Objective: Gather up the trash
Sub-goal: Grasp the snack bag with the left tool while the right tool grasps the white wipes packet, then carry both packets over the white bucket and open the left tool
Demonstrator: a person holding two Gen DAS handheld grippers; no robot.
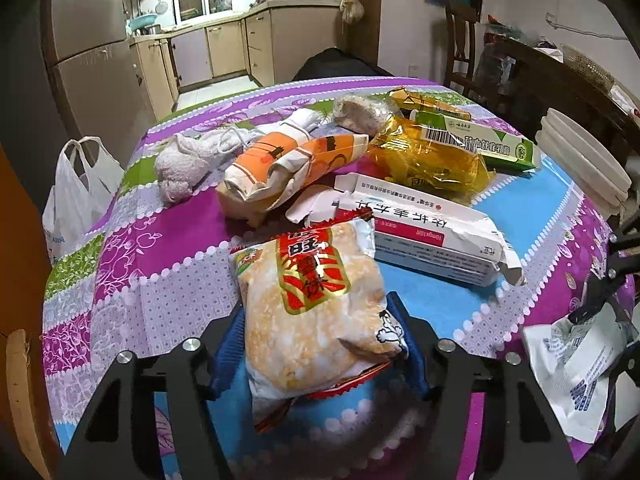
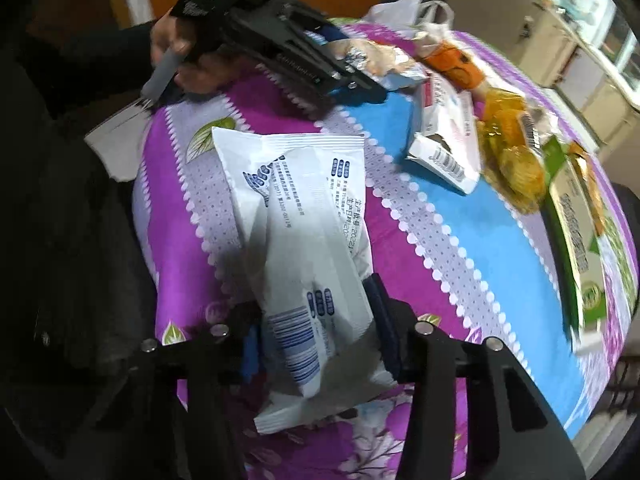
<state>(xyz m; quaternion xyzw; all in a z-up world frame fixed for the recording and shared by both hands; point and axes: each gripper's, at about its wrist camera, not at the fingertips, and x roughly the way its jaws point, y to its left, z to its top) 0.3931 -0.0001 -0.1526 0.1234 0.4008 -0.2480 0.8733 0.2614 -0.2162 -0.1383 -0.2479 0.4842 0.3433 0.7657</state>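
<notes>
Lying between the blue pads of the left tool [image 1: 316, 344], a crinkled snack packet with a red and gold label and pale orange print [image 1: 308, 304] filled the lower centre of the left wrist frame, its lower end lifted off the patchwork purple, blue and green cloth of the tabletop [image 1: 132, 280]. Both pads pressed against the packet's sides, the jaws about half apart and clamped on it. In the right wrist frame, a white plastic wrapper with blue print and a barcode [image 2: 304, 240] ran from the centre down to the lower middle, where the right tool [image 2: 316, 348] gripped its narrow end, jaws drawn fairly close. A torn white and red carton [image 1: 424, 232] lay just beyond the snack packet.
</notes>
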